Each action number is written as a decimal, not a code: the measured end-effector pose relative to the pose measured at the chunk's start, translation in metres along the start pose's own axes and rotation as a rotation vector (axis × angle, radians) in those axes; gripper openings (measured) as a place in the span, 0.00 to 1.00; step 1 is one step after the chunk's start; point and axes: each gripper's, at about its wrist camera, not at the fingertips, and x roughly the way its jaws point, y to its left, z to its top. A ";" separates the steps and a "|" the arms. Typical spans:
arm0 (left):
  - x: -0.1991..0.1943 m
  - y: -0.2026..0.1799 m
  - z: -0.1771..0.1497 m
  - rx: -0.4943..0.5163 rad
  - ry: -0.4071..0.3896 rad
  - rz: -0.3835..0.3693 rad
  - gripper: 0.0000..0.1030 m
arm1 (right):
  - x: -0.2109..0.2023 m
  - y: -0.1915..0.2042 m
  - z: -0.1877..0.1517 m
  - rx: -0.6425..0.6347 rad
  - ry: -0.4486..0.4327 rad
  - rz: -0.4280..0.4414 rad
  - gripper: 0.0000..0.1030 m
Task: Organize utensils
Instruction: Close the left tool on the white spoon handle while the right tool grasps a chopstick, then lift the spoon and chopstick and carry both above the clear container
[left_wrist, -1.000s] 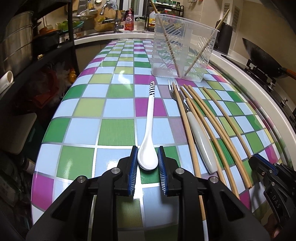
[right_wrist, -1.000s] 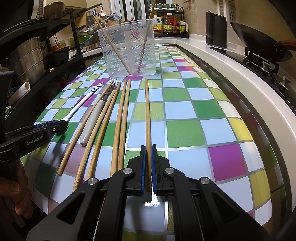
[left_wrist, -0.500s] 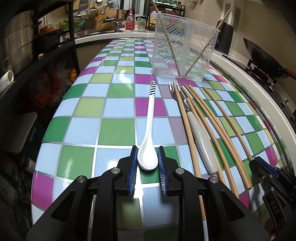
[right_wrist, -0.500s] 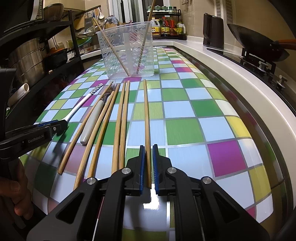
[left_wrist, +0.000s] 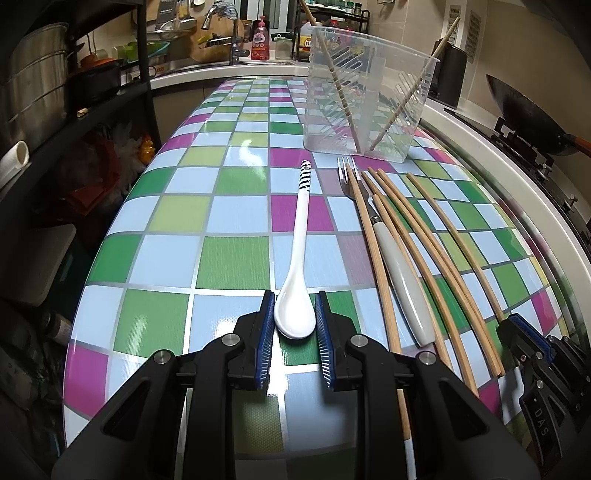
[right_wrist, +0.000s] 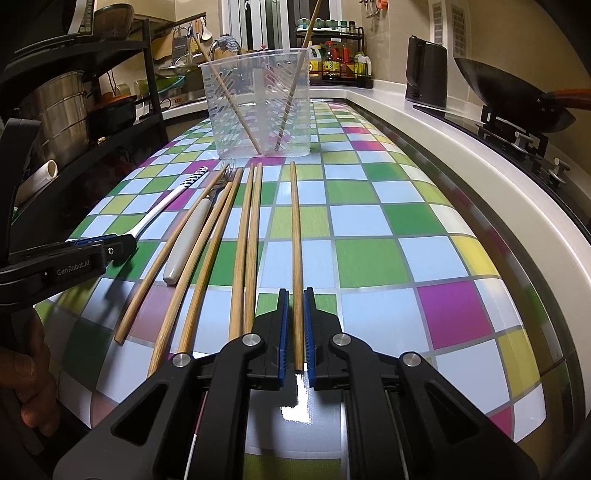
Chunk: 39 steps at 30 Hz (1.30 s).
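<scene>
The bowl of the white spoon (left_wrist: 295, 314) is bracketed by the parted left gripper (left_wrist: 294, 321) on the checkered worktop (left_wrist: 229, 258). A single chopstick (right_wrist: 296, 258) is flanked by the right gripper (right_wrist: 296, 328), apparently not quite clamped. The clear utensil holder (right_wrist: 258, 110) stands beyond.

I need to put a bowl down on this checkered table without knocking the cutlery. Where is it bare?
Two bare patches: left of the white spoon out to the table edge, and right of the lone chopstick toward the white counter. It is crowded between spoon and lone chopstick, where the fork and chopsticks lie side by side, up to the clear holder.
</scene>
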 end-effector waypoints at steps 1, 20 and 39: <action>0.000 0.000 0.000 0.001 0.000 0.001 0.22 | 0.000 0.000 0.000 -0.002 -0.001 -0.001 0.08; -0.003 -0.001 0.002 -0.008 0.010 -0.016 0.21 | -0.001 -0.001 0.012 0.002 0.021 -0.002 0.05; -0.077 0.014 0.036 0.026 -0.303 -0.100 0.20 | -0.082 0.010 0.073 -0.053 -0.167 -0.025 0.05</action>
